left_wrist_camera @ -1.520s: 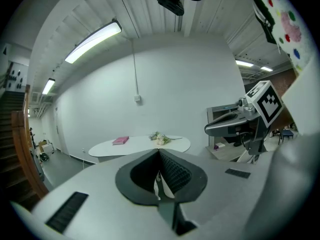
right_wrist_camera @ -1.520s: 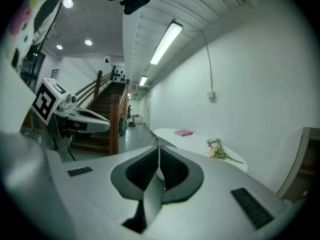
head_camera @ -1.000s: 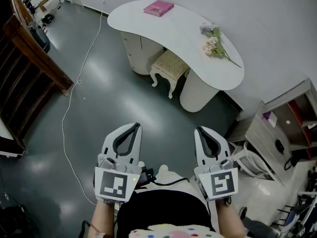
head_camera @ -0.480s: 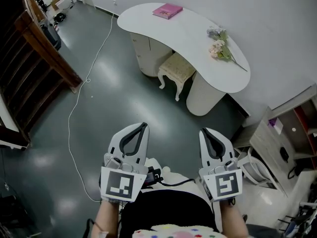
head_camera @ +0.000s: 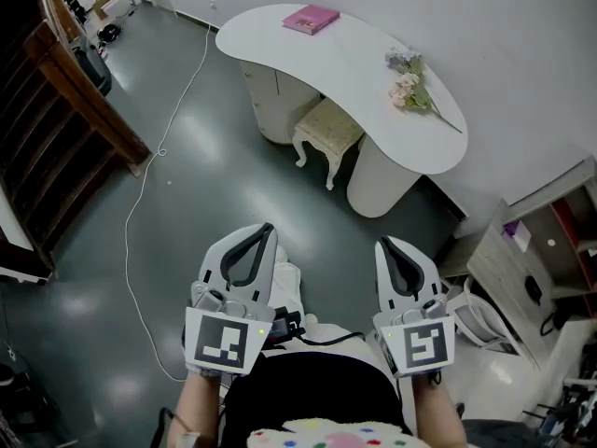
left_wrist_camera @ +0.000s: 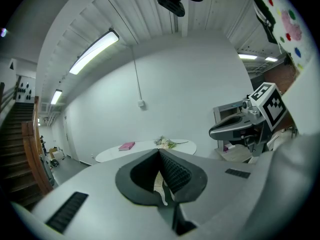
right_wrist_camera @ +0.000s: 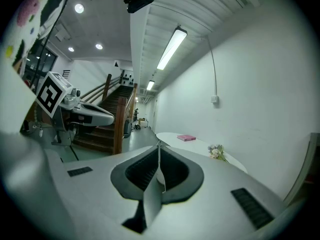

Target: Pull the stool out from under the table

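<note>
Two claws are being carried side by side at the person's waist, the left claw [head_camera: 254,243] and the right claw [head_camera: 394,255]. Each has its jaws pressed together and is pinching nothing. Each claw's own camera is showing the ribbed pads meeting in a single seam with no object between them.

Both are pointing across the grey floor [head_camera: 205,175] toward the stool [head_camera: 326,127], which is standing well apart from them. It is sitting tucked between the two rounded bases of the white table [head_camera: 354,59], with the front of its cushioned seat and two carved legs poking out from under the tabletop.

By the look of it, the job is sitting at its very start. Nothing is touching the stool, and the approach, the grip and the pull are all waiting to be done.

A pink book [head_camera: 311,19] and a spray of flowers [head_camera: 407,84] are lying on the tabletop, while a white cable [head_camera: 140,203] is trailing over the floor beside a wooden staircase [head_camera: 79,96].

The tabletop is hiding the stool's rear half and back legs, so where a claw might best take hold is hard to judge. From the claw cameras the stool is going almost wholly unseen behind the claws' own bodies.
</note>
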Demonstrator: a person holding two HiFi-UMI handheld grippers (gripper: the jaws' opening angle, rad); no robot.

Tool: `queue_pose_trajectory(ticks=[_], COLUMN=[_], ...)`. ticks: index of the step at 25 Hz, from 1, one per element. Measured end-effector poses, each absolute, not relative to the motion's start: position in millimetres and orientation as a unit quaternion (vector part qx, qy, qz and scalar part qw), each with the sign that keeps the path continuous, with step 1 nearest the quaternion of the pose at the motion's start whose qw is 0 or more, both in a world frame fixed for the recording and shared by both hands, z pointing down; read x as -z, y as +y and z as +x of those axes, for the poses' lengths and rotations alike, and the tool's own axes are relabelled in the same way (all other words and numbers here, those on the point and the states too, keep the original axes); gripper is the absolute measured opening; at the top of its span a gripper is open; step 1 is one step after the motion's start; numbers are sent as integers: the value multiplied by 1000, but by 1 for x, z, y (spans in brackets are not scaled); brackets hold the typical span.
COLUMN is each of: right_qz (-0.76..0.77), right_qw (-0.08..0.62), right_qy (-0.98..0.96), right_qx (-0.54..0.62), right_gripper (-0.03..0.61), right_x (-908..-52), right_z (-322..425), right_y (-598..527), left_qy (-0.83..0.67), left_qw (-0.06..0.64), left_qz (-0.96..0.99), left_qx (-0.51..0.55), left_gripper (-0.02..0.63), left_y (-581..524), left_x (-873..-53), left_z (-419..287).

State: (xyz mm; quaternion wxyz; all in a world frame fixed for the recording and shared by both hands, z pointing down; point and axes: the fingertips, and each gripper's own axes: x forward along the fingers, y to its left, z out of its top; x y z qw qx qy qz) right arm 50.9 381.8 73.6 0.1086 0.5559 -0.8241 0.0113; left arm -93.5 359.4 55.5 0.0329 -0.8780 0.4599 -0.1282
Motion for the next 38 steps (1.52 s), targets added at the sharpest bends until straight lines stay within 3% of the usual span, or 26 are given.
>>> queue_pose_trajectory(ticks=[15,38], right_qz=[571,599], right_qw=[118,144], right_qy=[-812,-787], right_qx=[-15,-39], right_gripper=[38,38], right_x=[-83,-93], right_z=[48,6], right_y=[327,144], left_qy=[444,399], left_qw=[27,8], left_qz=[-887,-907], left_qx=[121,135], left_gripper=[17,17], left_y=[295,100], left_x=[-64,-83], left_z=[-94,-133])
